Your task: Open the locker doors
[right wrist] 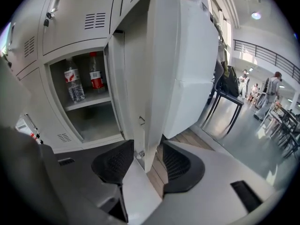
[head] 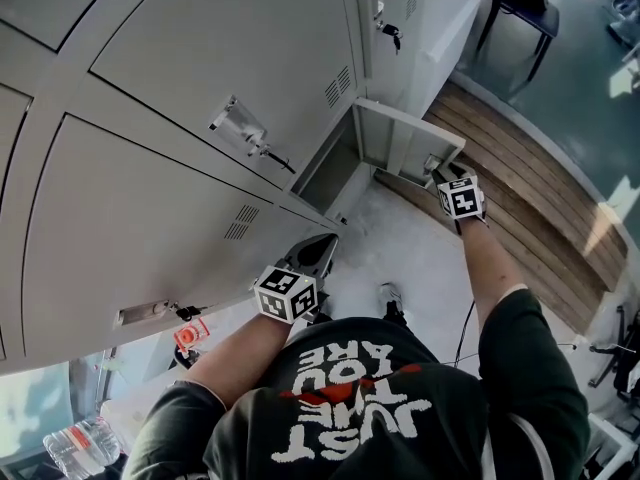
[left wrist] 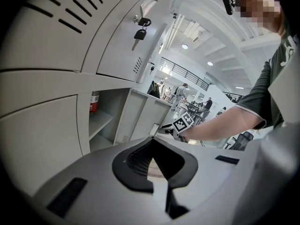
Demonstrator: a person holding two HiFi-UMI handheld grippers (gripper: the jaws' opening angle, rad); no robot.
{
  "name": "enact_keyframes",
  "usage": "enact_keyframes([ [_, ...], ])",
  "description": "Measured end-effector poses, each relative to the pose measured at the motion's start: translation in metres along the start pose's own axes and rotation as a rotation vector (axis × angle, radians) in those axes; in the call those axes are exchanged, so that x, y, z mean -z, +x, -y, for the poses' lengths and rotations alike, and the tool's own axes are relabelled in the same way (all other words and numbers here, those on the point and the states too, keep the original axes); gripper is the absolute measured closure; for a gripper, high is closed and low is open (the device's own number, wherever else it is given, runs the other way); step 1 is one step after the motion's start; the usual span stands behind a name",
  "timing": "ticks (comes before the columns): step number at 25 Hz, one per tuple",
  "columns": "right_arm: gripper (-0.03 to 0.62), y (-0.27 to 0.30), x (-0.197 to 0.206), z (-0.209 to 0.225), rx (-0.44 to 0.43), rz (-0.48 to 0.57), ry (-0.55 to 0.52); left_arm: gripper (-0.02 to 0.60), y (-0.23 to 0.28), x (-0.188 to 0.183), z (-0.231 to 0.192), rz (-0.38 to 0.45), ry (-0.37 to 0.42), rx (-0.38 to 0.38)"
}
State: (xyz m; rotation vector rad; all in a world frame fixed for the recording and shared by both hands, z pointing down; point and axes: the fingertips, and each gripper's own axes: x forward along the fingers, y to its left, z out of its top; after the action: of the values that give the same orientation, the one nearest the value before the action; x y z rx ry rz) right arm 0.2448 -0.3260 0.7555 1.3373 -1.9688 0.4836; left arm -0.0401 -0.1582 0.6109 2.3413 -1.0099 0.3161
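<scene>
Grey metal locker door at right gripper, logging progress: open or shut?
Open: the grey metal door stands swung out; plastic bottles show inside.

Grey locker doors (head: 180, 228); black T-shirt (head: 370, 368) lettered white, red.

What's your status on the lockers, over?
Left claw shut, empty. Right claw open, straddling edge of open door. Other doors closed. Nothing seen in the way.

Two grippers (head: 328, 244) (head: 437, 172); one open door (right wrist: 165, 69); two bottles (right wrist: 75, 86) (right wrist: 96, 76).
</scene>
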Motion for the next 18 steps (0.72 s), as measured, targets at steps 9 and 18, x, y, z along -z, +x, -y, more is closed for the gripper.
enact_keyframes([
  [9, 0.401, -0.074, 0.063, -0.101, -0.168, -0.014, 0.106, 0.581, -0.006, -0.022, 0.014, 0.059, 0.028, 0.031],
  [18, 0.516, -0.189, -0.042, -0.202, -0.427, 0.283, 0.117, 0.581, -0.03, -0.06, 0.043, 0.147, 0.133, 0.075],
])
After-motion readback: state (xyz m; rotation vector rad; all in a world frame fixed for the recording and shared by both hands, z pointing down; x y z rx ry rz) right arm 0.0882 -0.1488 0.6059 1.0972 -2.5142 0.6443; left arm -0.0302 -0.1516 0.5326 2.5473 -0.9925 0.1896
